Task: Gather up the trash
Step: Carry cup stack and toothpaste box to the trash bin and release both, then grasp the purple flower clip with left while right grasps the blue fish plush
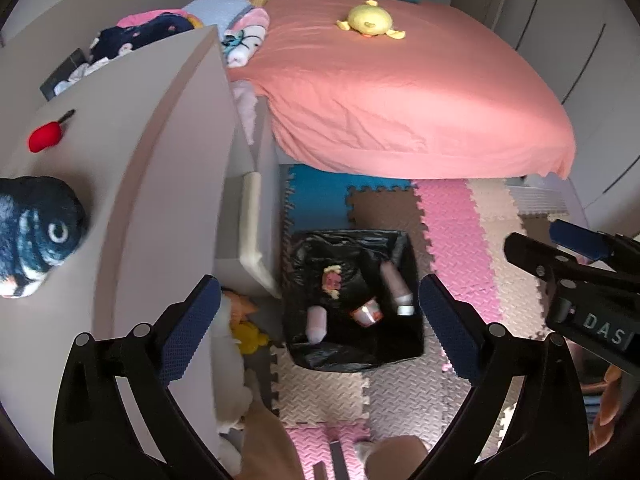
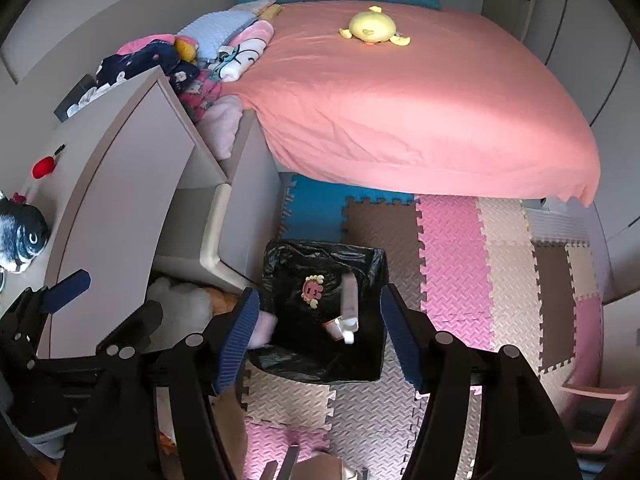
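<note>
**Grippers held above a lined trash bin beside the bed**

Bin (image 1: 352,300), black and lined with a black plastic bag, stands on the foam puzzle mat (image 1: 460,240) between the grey desk (image 1: 132,184) and the foot of the pink bed (image 1: 400,92); inside it lie a pale pink tube (image 1: 394,282) leaning against the far-right wall, a second pale pink item (image 1: 317,322) at the near-left, a small crumpled cup (image 1: 366,312) between them, and a pink-and-yellow cartoon sticker or wrapper (image 1: 331,280) on the liner. Left gripper (image 1: 320,328) hangs over the bin with its blue-padded fingers (image 1: 192,328) spread wide and nothing between them; right gripper (image 2: 316,336) is likewise above the bin, fingers (image 2: 236,344) spread apart and empty, framing the bin's opening in the right wrist view; its tip also enters the left wrist view at the right edge. On the desk rest a red object (image 1: 44,138) with a dark tip and a dark blue plush fish (image 1: 36,232); a yellow plush toy (image 1: 370,20) lies on the bed; folded clothes (image 2: 224,52) are piled at the bed's left side; soft toys (image 2: 180,304) sit on the floor under the desk, just beside the bin.
</note>
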A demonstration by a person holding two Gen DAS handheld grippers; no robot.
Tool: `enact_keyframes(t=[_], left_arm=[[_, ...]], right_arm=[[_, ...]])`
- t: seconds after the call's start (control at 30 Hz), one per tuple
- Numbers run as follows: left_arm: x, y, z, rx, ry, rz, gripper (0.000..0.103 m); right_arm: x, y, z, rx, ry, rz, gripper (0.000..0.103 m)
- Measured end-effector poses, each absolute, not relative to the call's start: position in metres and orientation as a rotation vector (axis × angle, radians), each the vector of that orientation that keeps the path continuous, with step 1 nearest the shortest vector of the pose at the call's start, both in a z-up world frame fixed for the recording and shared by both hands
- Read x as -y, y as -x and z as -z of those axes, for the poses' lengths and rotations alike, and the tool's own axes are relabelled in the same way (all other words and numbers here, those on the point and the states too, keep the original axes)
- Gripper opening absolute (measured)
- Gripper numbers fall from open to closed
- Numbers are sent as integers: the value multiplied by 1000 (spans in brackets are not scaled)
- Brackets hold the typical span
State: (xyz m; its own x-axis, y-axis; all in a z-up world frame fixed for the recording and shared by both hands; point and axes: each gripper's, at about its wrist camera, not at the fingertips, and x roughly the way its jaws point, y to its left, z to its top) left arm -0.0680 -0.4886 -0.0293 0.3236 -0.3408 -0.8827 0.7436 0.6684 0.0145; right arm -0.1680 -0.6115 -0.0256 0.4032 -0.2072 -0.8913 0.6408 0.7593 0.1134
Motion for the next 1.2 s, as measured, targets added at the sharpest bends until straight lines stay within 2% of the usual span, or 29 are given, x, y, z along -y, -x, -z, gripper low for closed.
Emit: enact_keyframes(t=[0.5, 0.53, 0.6, 0.67, 1.2], left_arm=[[448, 61, -8, -943, -427, 707, 96], [443, 62, -13, -933, -421, 708, 96], [433, 61, -22, -918, -413, 704, 96], [418, 61, -31, -905, -405, 691, 96], [241, 8, -62, -922, -219, 434, 96]], right_arm=[[586, 163, -17, -955, -433, 527, 65], [583, 162, -20, -947, -432, 522, 67], [576, 161, -31, -917, -428, 508, 80], [567, 159, -42, -884, -421, 494, 86], [454, 92, -74, -886, -274, 251, 87]])
